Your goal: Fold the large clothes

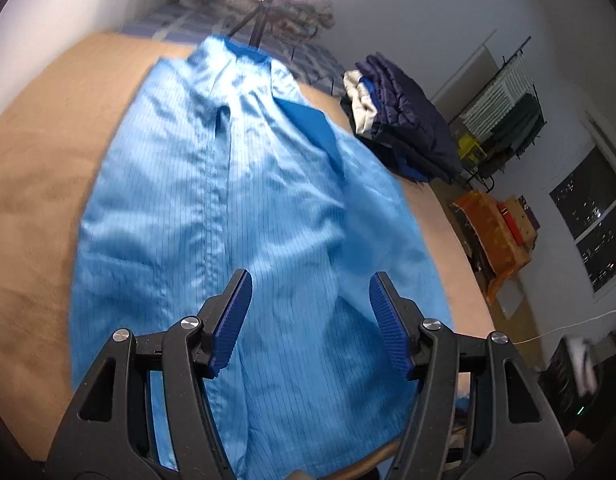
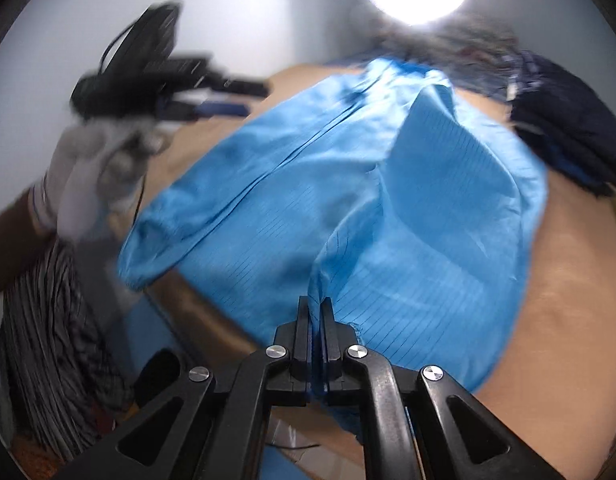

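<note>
Tan table (image 1: 40,184), right tool (image 2: 315,306) pinching blue coat (image 2: 407,208)

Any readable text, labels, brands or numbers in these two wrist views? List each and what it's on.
None readable in either view.
Blue garment: fine pinstripes only, no tag or print showing.
Folded dark jacket stack: no visible label.
Orange bin and the items in it: too small and blurred to read.
Left hand-held gripper and right hand-held gripper: no markings visible.
</note>
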A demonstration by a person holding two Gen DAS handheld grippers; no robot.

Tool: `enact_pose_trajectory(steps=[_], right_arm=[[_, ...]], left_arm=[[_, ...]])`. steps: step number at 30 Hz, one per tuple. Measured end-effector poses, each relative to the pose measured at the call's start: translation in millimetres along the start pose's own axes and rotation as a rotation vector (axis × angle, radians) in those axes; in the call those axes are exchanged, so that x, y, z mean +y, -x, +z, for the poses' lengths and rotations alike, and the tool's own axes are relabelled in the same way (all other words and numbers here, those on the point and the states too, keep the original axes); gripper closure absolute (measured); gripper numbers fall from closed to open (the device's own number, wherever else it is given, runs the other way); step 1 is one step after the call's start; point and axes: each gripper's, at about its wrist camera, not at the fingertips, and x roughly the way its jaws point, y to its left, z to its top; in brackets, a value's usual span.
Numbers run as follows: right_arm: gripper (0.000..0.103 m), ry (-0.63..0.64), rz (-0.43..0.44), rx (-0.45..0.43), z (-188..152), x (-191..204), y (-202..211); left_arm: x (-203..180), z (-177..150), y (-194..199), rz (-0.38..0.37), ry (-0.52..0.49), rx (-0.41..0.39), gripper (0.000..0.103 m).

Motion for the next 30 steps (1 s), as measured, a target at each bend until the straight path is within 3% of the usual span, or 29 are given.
enact_pose_trajectory(steps=[5,7,8,9,10,14,18,20,24,25,29,30], right_arm=[[0.103,0.162,-0.021,0.079,-11,25,-13],[0.099,0.161,0.002,0.101,-15,21,-11],[0.092,0.143,0.017,0.101,-16,16,-7],[0.074,0.122,0.026,0.095,-16,13,-4],[0.063,0.095,0.035,0.077,-17,8,2],[0.053,-0.121,0.202,-0.057,-15,-41,40],[0.052,-0.372,0.166,-0.117,-26,-104,49],[0.059,-0.505,0.162,-0.113,-37,-138,39],[0.06,-0.676,0.197,-0.074,-51,-176,11],[0.06,-0.698,0.218,-0.061,-54,-181,3],[0.06,-0.722,0.244,-0.036,-55,-186,-10],[0.062,-0.729,0.257,-0.035,-54,-185,-13]], left_arm=[[5,-11,-19,-0.021,0.058,0.079,0.04],[2,-16,-27,-0.028,0.057,0.109,0.04],[0,-19,-33,-0.038,0.058,0.132,0.04],[-3,-22,-38,-0.046,0.057,0.153,0.04],[-6,-25,-42,-0.054,0.054,0.171,0.04],[-23,-38,-60,-0.037,0.003,0.233,0.04],[-29,-54,-79,-0.041,0.007,0.305,0.04],[-30,-59,-86,-0.049,0.013,0.332,0.04],[-33,-65,-92,-0.051,0.008,0.345,0.04],[-34,-65,-92,-0.056,0.005,0.345,0.043],[-33,-67,-97,-0.049,-0.011,0.368,0.083],[-33,-69,-99,-0.045,-0.02,0.376,0.087]])
